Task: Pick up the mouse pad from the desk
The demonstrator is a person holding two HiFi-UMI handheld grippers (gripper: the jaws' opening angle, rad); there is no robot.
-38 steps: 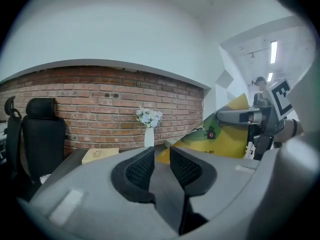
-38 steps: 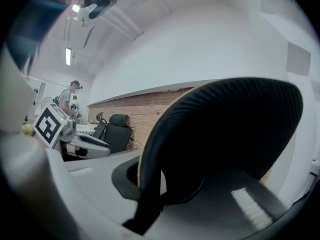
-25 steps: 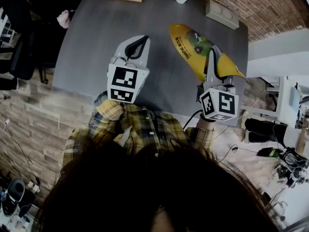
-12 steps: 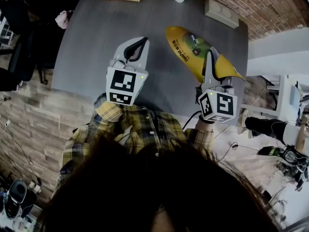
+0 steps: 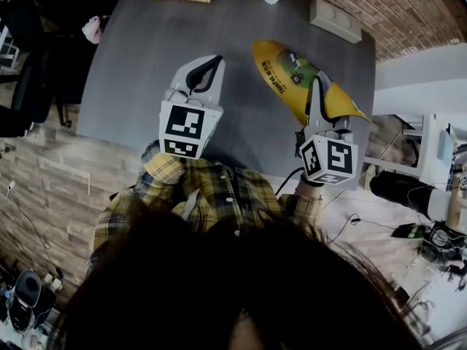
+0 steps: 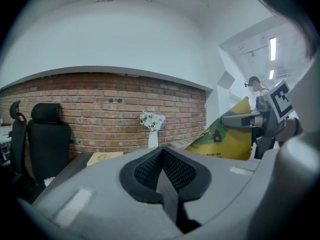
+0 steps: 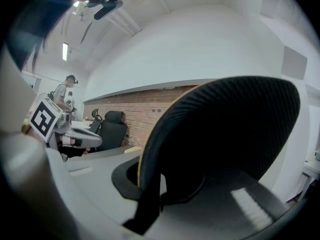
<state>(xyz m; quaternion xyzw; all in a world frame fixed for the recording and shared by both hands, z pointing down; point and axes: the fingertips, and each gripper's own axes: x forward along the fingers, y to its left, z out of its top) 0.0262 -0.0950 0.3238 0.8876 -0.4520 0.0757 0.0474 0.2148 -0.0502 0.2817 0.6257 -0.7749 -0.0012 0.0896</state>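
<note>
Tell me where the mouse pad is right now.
In the head view the mouse pad is right of centre, clamped by its edge in the right gripper and held up over the grey desk, to the right of the left gripper.

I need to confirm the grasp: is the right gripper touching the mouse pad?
Touching. The right gripper view shows the right gripper shut on the mouse pad, whose black underside and yellow edge rise from between its jaws.

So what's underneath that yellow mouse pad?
Only the grey desk shows around the mouse pad, which the right gripper holds. The patch directly below it is covered in the head view.
</note>
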